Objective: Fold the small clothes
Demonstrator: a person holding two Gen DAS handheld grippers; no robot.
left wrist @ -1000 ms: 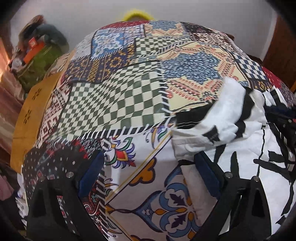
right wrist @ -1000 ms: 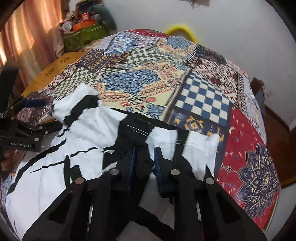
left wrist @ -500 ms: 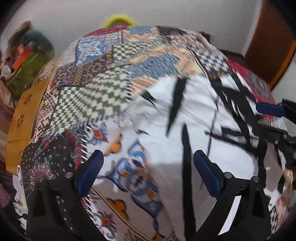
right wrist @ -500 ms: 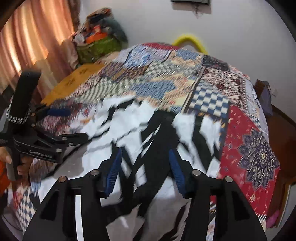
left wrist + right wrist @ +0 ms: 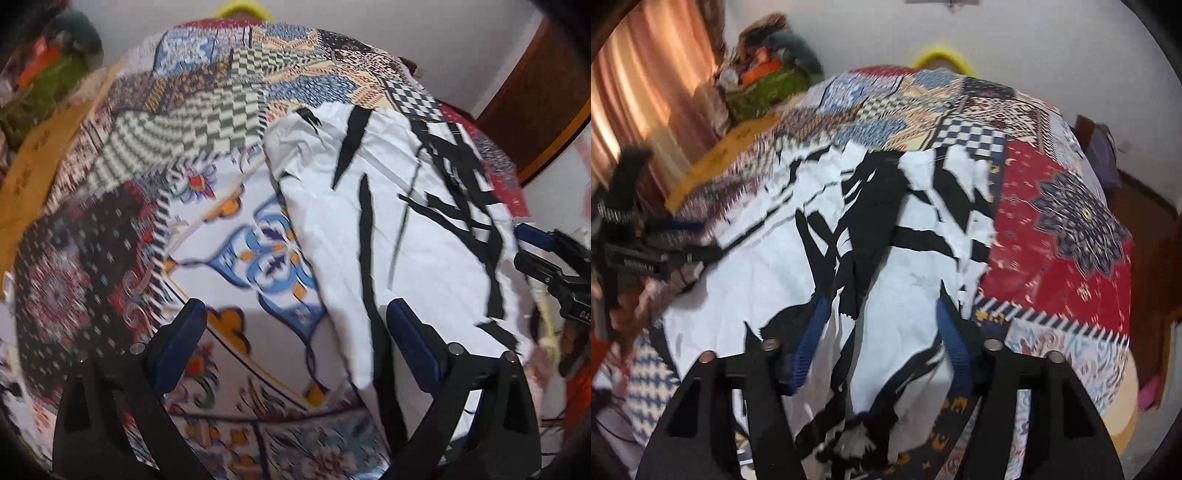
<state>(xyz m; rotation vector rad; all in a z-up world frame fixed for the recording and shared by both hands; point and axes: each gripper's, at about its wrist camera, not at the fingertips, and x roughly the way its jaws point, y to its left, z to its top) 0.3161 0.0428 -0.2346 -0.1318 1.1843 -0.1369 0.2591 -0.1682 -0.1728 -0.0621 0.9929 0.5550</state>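
Our right hand-held gripper (image 5: 881, 343) has just let go: a second ago its jaws were nearly shut on a black band of the white-and-black garment (image 5: 849, 240), and they have been opening since, so that the blue pads now stand well apart with cloth lying slack between them and neither pad pressing on it. Our left hand-held gripper (image 5: 295, 343) is wide open as before and holds nothing; the garment's left edge lies between its fingers, loose on the bed.

We take this as a fold just laid down. Earlier the top edge was bunched, with a flap turned up at the left; now the garment lies spread as a long panel across the patchwork bedcover (image 5: 207, 122).

From the right hand-held gripper the garment runs forward and to the left, reaching toward the left one. To its right the red patch of the bedcover is bare. The next fold probably needs a fresh grip on an edge.
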